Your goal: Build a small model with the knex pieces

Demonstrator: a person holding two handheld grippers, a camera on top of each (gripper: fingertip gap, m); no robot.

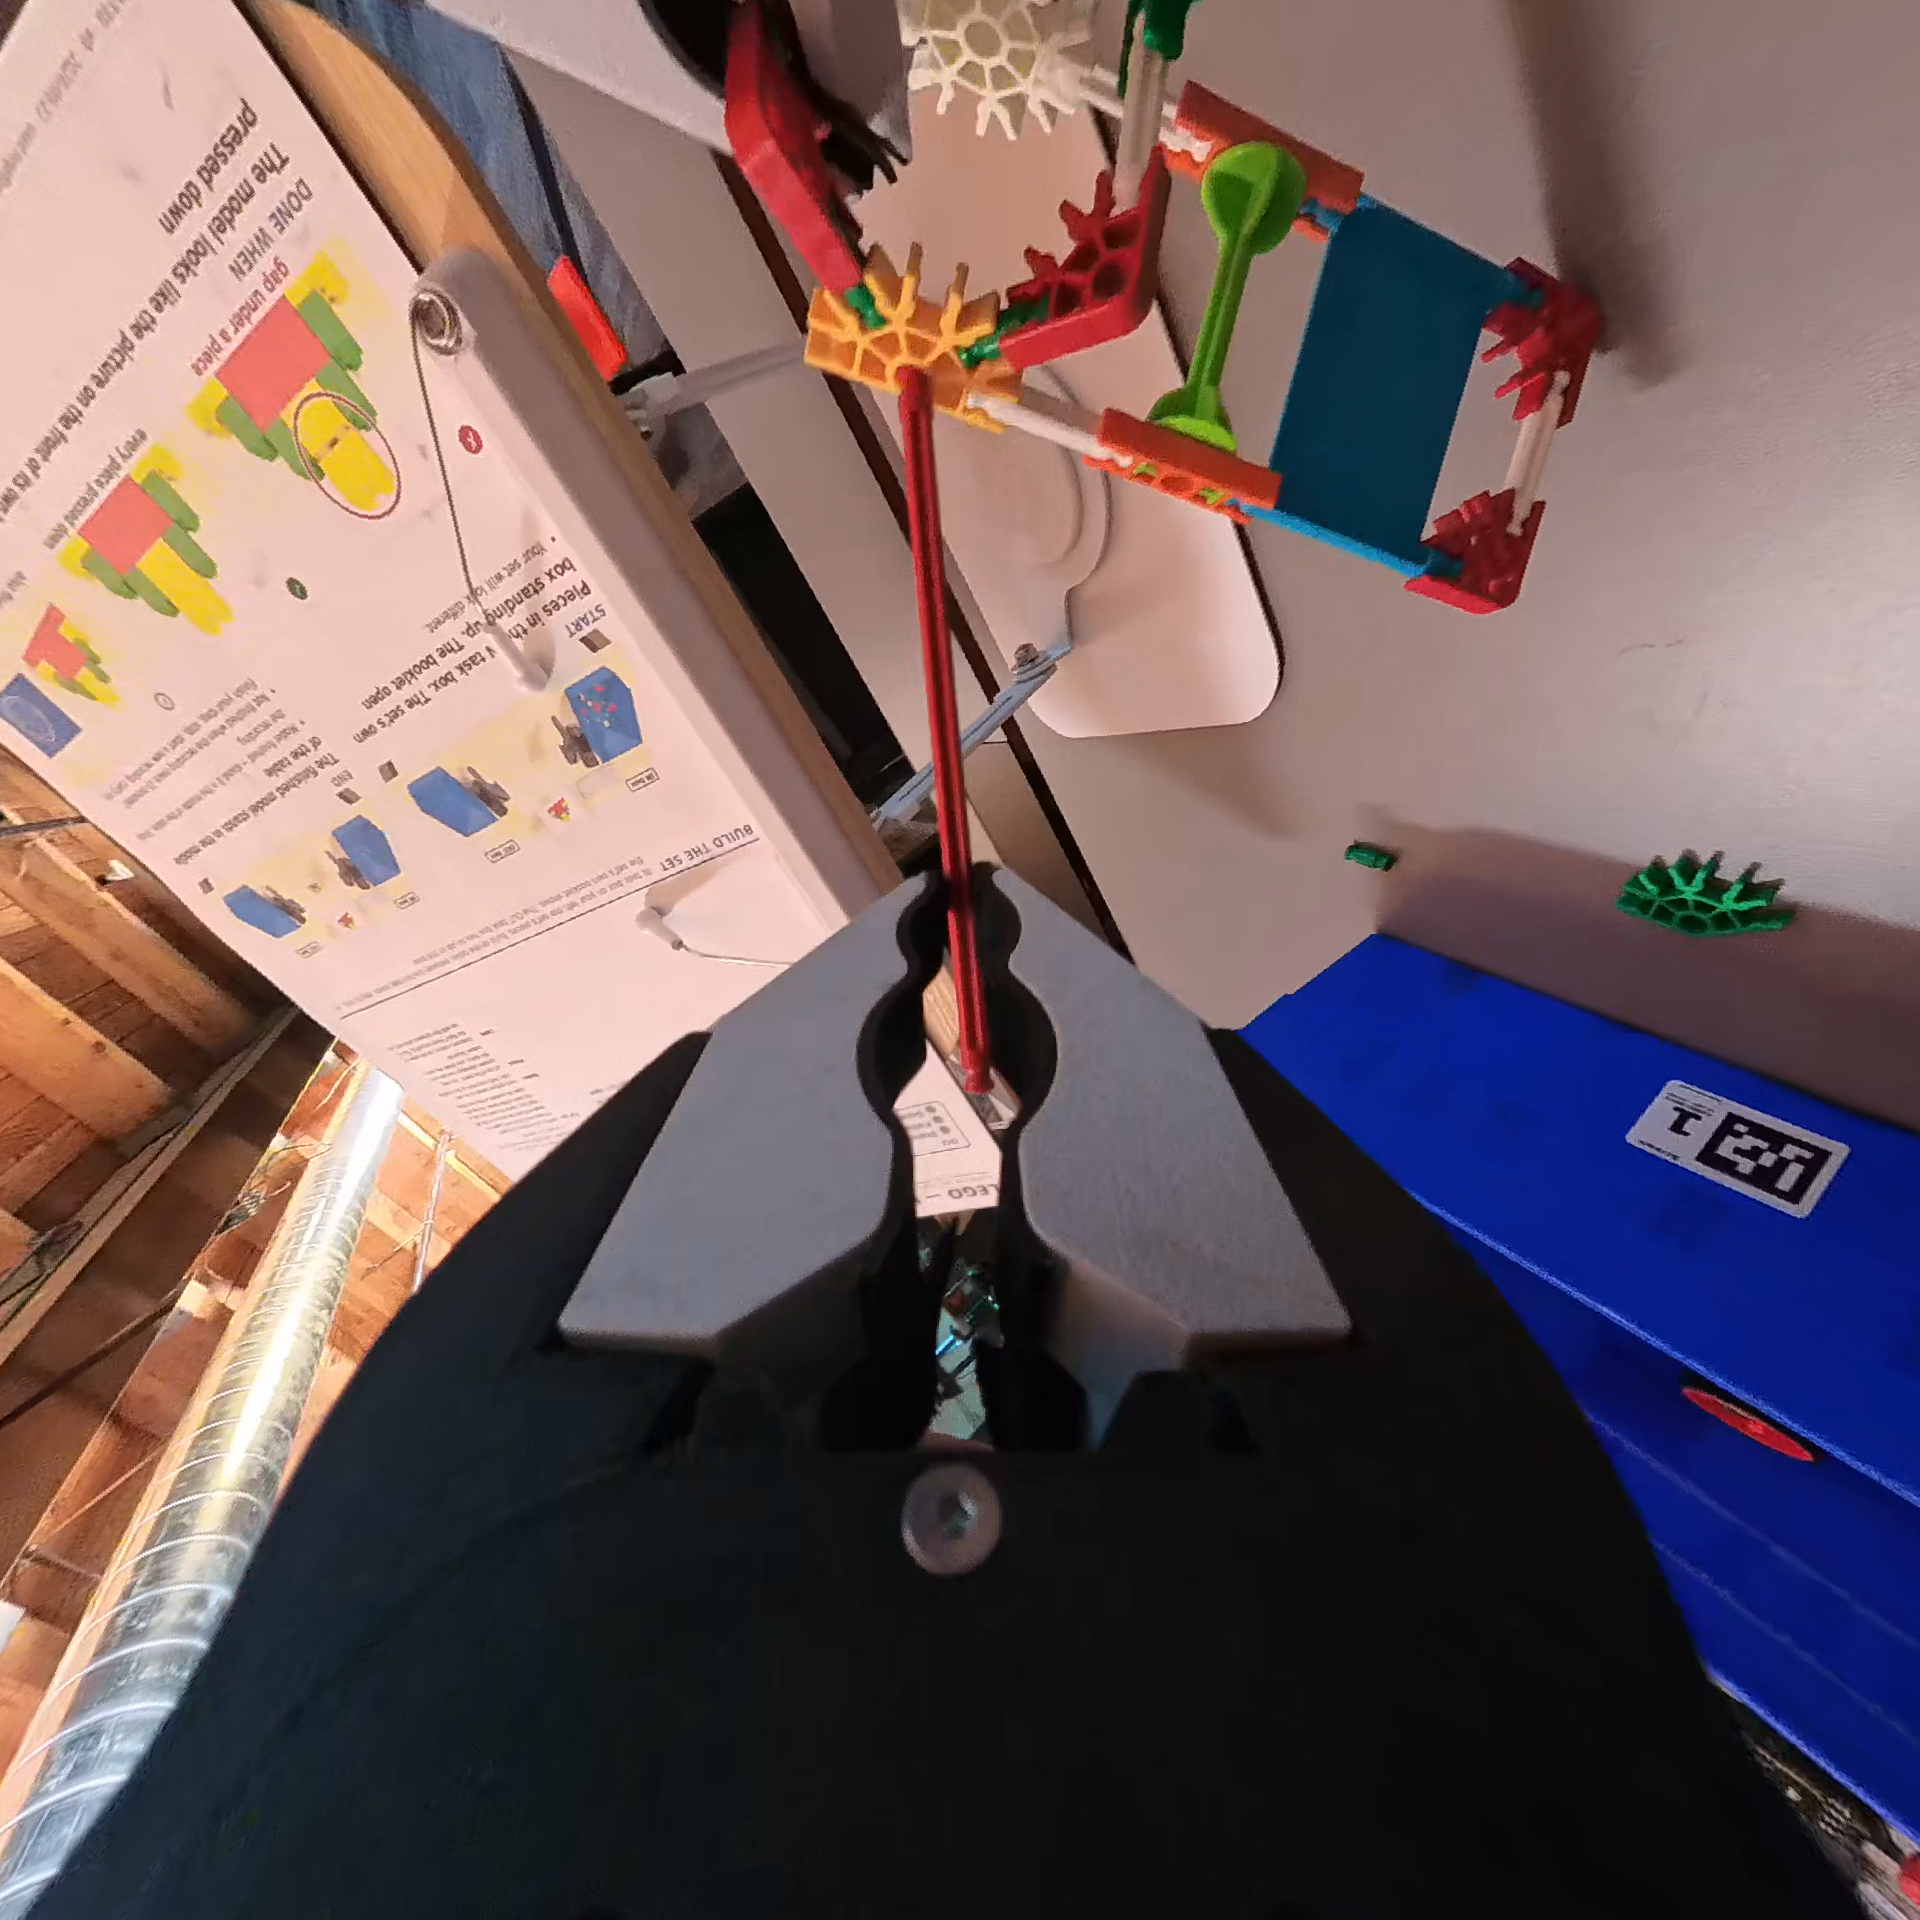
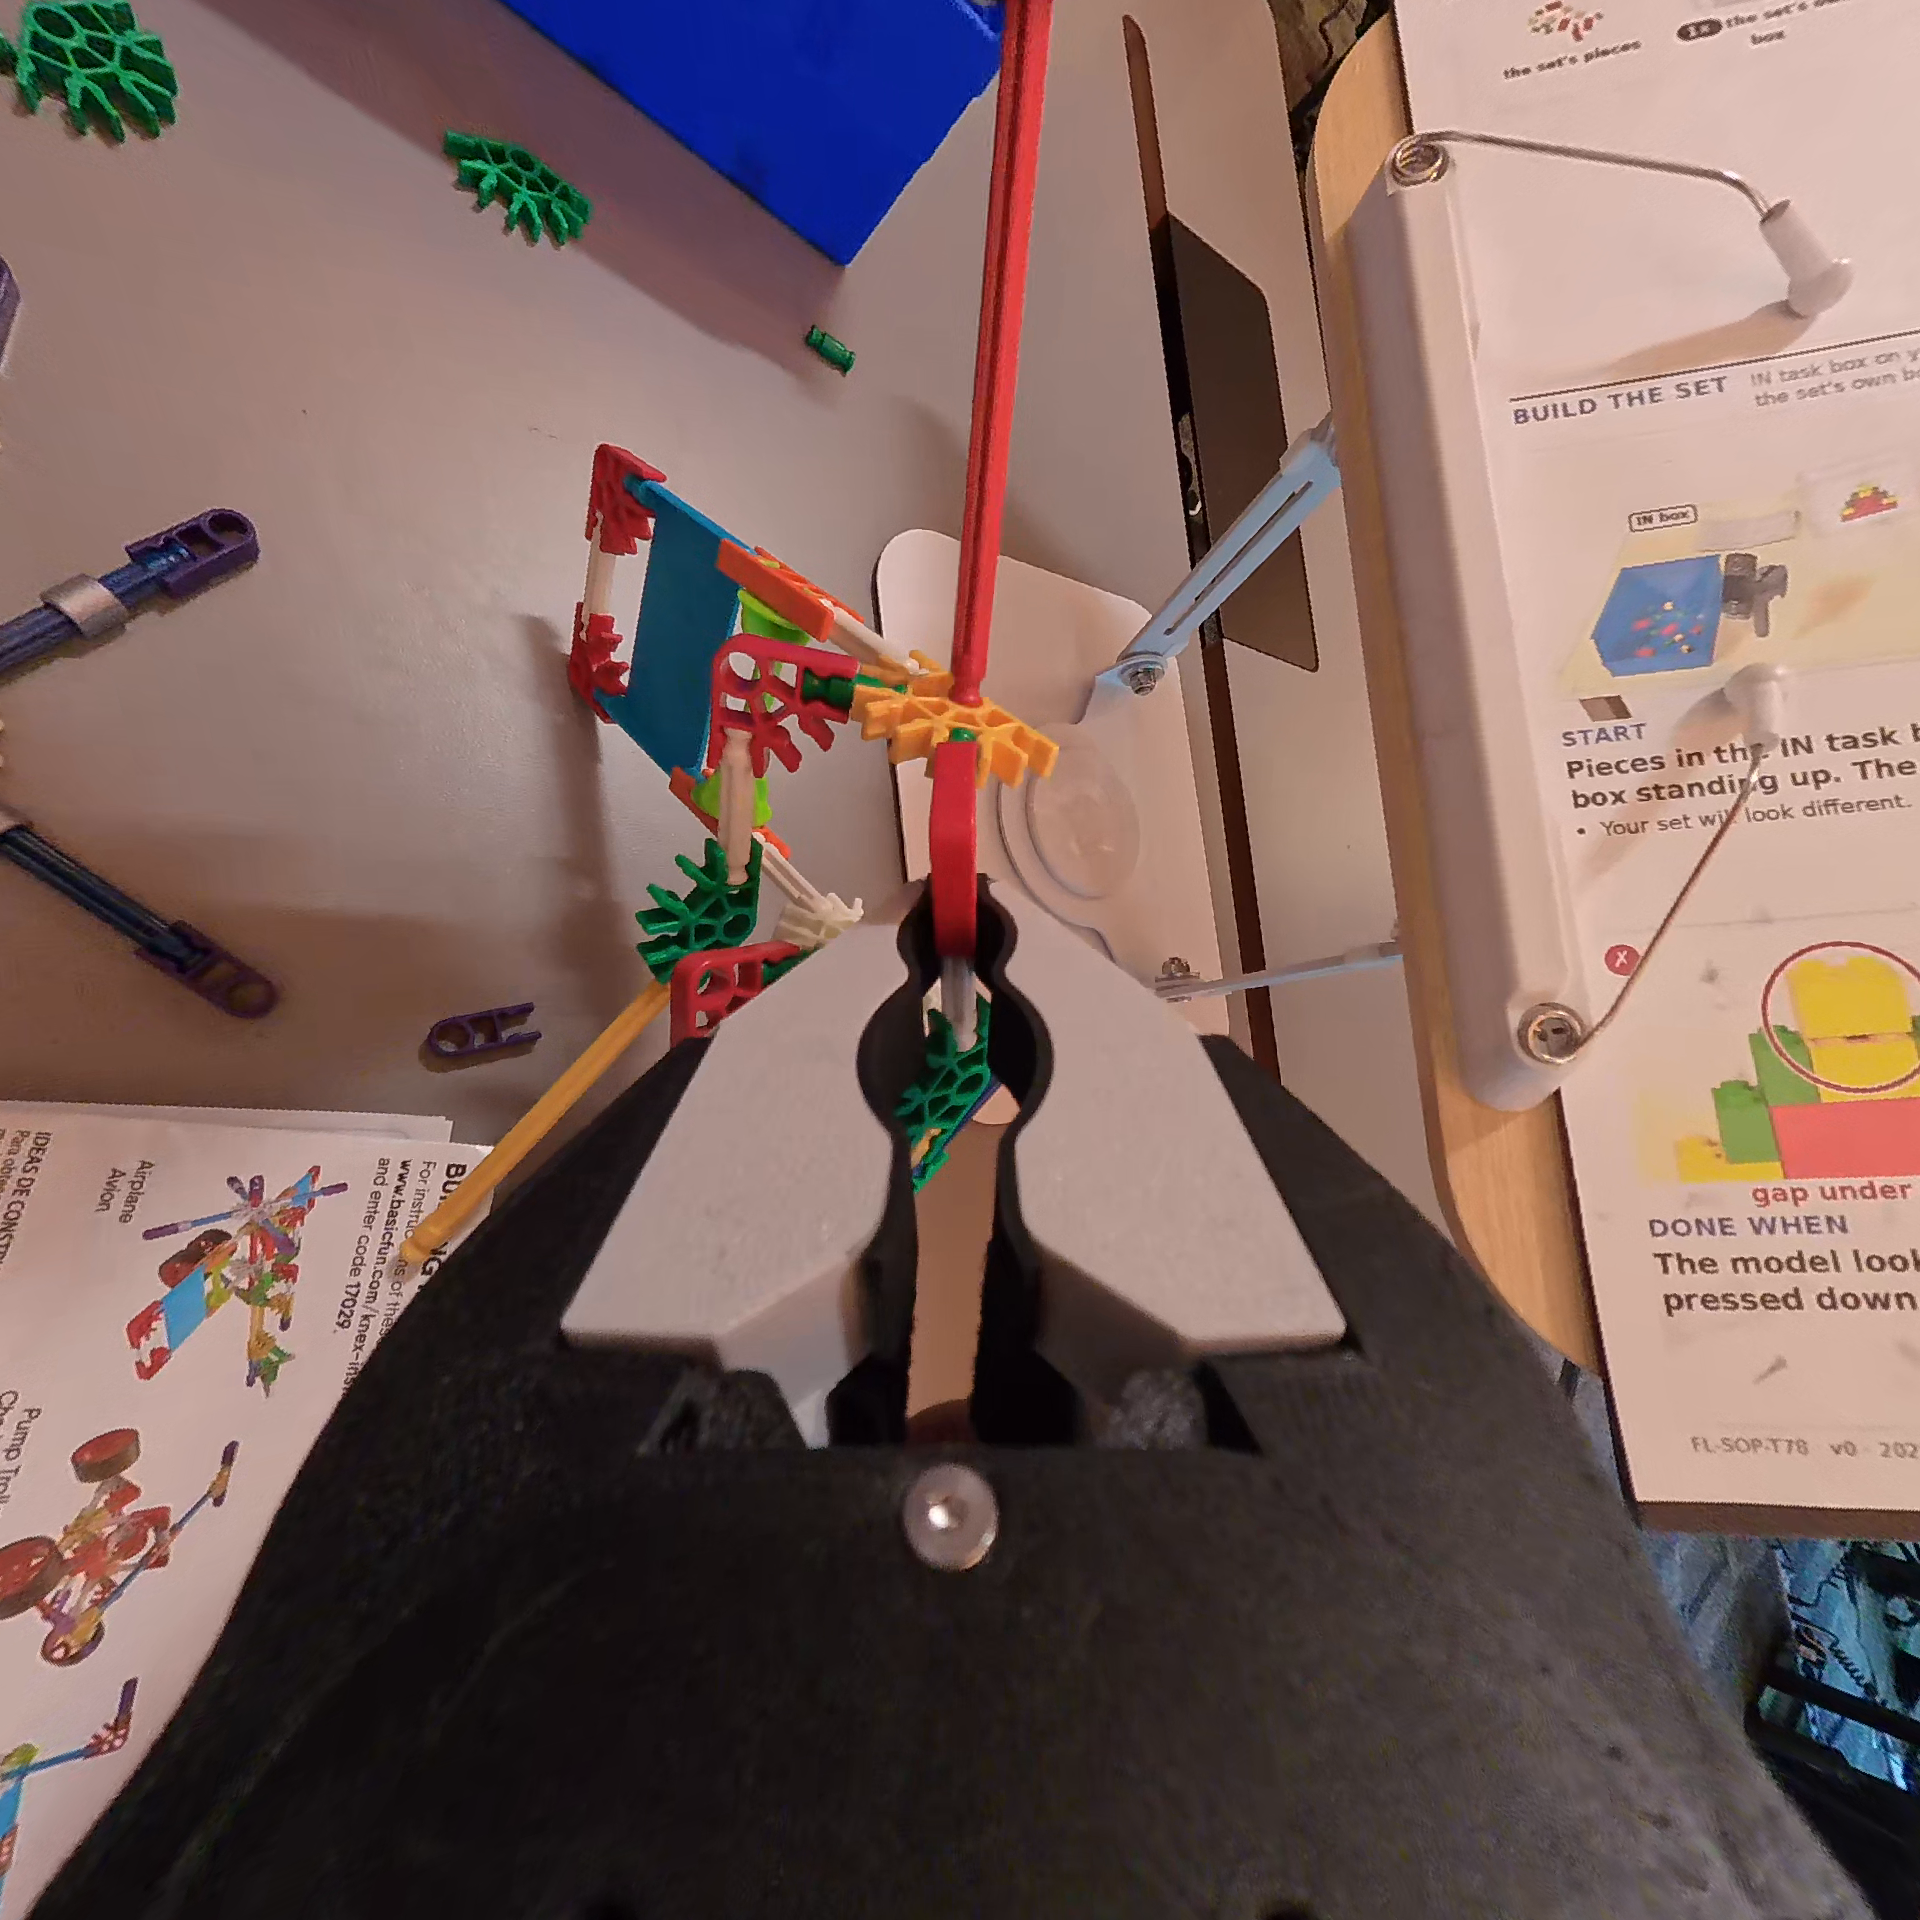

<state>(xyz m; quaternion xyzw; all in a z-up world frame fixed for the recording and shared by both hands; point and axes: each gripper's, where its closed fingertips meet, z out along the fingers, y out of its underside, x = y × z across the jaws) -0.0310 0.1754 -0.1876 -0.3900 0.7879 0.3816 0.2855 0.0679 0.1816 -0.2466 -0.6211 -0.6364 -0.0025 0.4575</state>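
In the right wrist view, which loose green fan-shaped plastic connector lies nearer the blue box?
The smaller-looking green fan-shaped plastic connector, just left of the blue box; the other sits at the far left corner.

Grey tabletop [image 2: 343, 436]; wooden beams [image 1: 94, 935], silver duct [image 1: 260, 1340] beyond.

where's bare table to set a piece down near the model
Bare table lies between the purple connector rod, the green connectors and the model's blue panel. It is crowded where the right claw grips the model and the left claw holds the red rod; the booklet covers the near corner.
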